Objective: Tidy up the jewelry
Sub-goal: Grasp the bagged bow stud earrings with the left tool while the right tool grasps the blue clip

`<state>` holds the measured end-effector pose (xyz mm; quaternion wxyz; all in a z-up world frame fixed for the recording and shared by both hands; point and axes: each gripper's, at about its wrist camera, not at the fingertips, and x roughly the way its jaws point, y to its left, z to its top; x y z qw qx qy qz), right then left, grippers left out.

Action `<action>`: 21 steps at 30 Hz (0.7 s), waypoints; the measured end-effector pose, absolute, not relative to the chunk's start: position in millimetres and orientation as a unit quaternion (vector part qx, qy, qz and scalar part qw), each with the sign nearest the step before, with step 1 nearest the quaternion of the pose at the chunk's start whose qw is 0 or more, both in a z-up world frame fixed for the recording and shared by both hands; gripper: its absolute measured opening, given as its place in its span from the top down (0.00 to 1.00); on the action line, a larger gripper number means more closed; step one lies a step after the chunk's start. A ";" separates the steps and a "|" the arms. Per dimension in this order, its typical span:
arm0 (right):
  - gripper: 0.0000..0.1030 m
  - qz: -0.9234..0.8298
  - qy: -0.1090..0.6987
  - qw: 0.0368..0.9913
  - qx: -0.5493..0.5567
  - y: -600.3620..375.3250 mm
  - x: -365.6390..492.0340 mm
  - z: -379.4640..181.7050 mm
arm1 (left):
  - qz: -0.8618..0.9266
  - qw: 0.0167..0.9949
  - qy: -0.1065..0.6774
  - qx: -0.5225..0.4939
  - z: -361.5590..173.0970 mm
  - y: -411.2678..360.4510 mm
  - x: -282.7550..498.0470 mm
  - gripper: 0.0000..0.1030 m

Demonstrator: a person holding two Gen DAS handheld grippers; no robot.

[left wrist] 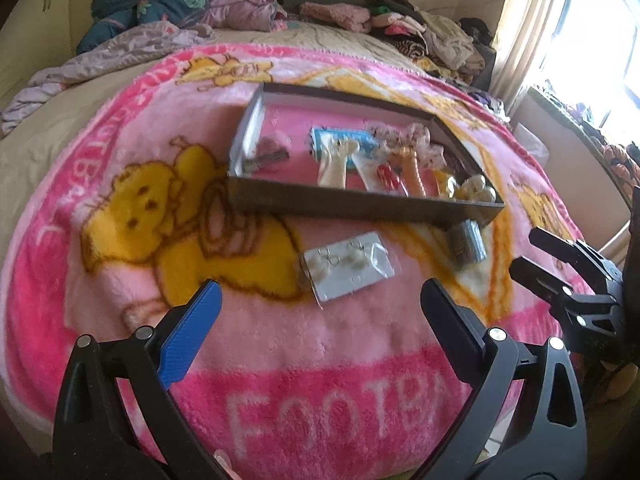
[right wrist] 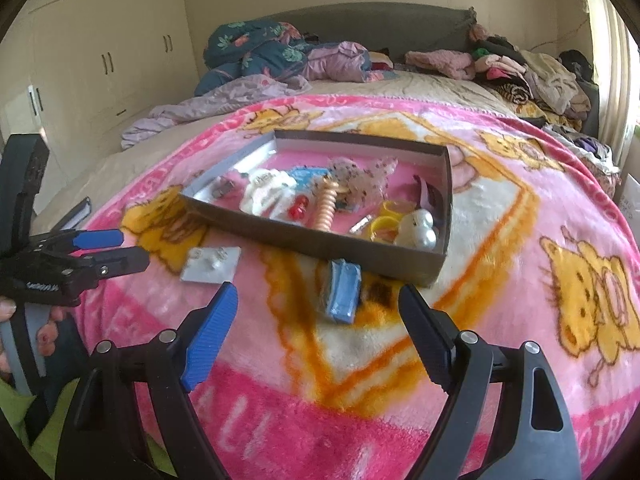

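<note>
A shallow dark cardboard box (left wrist: pixel 352 206) (right wrist: pixel 320 246) lies on the pink blanket and holds several pieces of jewelry: pearl beads (right wrist: pixel 420 230), an orange coil (right wrist: pixel 329 208), white clips and a red piece. A white card of pearl earrings (left wrist: pixel 346 266) (right wrist: pixel 211 265) lies on the blanket in front of the box. A small blue packet (right wrist: pixel 342 296) (left wrist: pixel 466 244) lies by the box's near corner. My left gripper (left wrist: pixel 320 308) is open and empty, just short of the earring card. My right gripper (right wrist: pixel 318 308) is open and empty, just short of the blue packet.
The pink cartoon blanket (left wrist: pixel 320 360) covers a bed. Piles of clothes (right wrist: pixel 520 68) and bedding (right wrist: pixel 256 48) lie along the headboard. Wardrobes (right wrist: pixel 100 52) stand to the left, a bright window (left wrist: pixel 592 40) to the right.
</note>
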<state>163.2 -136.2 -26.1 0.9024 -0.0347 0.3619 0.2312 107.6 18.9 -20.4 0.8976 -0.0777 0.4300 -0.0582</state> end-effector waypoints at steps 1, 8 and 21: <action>0.23 0.230 0.365 0.902 -0.034 -136.0 164.7 -29.3 | -0.059 0.896 0.434 -0.078 -22.9 17.5 108.5 0.12; 0.36 0.229 0.396 0.889 -0.027 -133.5 189.2 -58.4 | -0.067 0.881 0.460 -0.083 -46.9 5.3 123.9 0.12; 0.75 0.241 0.414 0.878 -0.016 -136.5 211.8 -76.9 | -0.042 0.872 0.478 -0.092 -67.0 -8.1 162.6 0.33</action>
